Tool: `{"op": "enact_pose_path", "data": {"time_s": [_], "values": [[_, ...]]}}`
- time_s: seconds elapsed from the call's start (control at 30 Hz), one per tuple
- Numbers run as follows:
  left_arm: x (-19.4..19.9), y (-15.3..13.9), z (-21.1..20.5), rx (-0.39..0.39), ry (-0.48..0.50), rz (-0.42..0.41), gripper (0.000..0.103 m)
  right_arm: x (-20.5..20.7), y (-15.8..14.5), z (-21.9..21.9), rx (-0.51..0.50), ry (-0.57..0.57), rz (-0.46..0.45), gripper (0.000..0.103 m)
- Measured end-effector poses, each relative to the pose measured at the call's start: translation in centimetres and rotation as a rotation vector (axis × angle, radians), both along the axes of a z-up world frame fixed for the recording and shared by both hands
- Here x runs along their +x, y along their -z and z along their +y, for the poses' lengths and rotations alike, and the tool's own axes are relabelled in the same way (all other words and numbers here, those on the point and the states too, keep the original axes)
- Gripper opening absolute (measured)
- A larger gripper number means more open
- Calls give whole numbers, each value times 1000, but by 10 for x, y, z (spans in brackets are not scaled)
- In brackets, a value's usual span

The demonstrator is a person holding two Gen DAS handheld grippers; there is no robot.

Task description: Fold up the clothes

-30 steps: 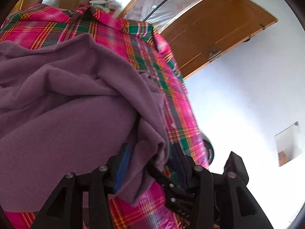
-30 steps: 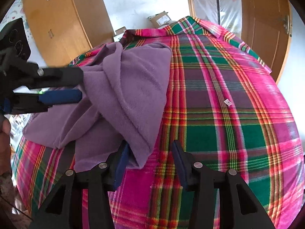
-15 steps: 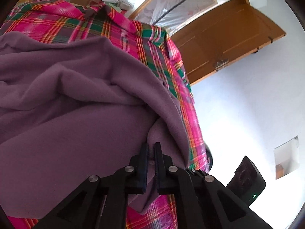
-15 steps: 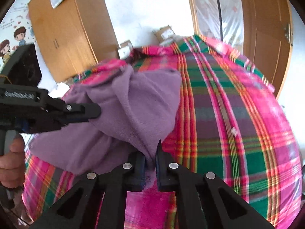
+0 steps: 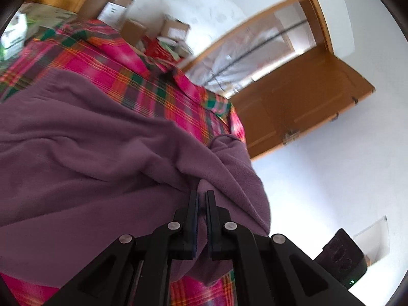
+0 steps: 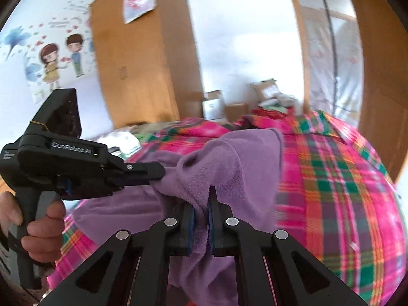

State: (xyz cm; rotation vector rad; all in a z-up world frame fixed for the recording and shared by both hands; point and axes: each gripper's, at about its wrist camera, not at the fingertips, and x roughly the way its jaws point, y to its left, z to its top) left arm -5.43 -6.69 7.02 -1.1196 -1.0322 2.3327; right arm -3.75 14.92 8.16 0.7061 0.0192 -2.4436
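A purple fleece garment [image 5: 89, 158] lies bunched on a bed with a pink, green and orange plaid cover [image 5: 122, 74]. My left gripper [image 5: 202, 196] is shut on a fold of the fleece near its right edge. In the right wrist view the same purple garment [image 6: 234, 163] hangs lifted off the plaid cover [image 6: 344, 191], and my right gripper [image 6: 202, 204] is shut on another fold of it. The left gripper [image 6: 158, 172], held by a hand [image 6: 38, 232], pinches the cloth just left of mine.
A wooden wardrobe [image 6: 142, 58] stands behind the bed, with cardboard boxes [image 6: 237, 107] against the white wall. A wooden door [image 5: 301, 102] stands open on the right beside a plastic-covered doorway [image 5: 255, 51]. White floor [image 5: 331, 191] lies beyond the bed's edge.
Both grippers went from open around the fleece to shut on it, then rose with it; the garment's edge now hangs lifted above the bed cover.
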Motion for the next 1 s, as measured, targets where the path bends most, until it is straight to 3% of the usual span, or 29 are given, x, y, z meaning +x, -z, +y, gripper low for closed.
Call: {"op": "enact_pose_path", "data": {"time_s": [0.23,0.43,0.67,0.77,0.87,1.0], "values": [[22,23,-52,6,-127,-58,5,0,14,-51,42,-129,-34,9],[34,52,-83,-7,-206,-137,0,-6,48,-77,113,-189,-147,12],[24,72,-82,65,-145,-206,3,6,48,-59,101,-196,-193,22],[14,77,-73,122,-104,-230,20,12,42,-46,82,-197,-197,26],[2,83,-62,198,-56,-258,23,19,38,-34,81,-176,-190,27],[-7,83,-51,185,-40,-277,23,22,37,-9,57,-126,-197,27]]}}
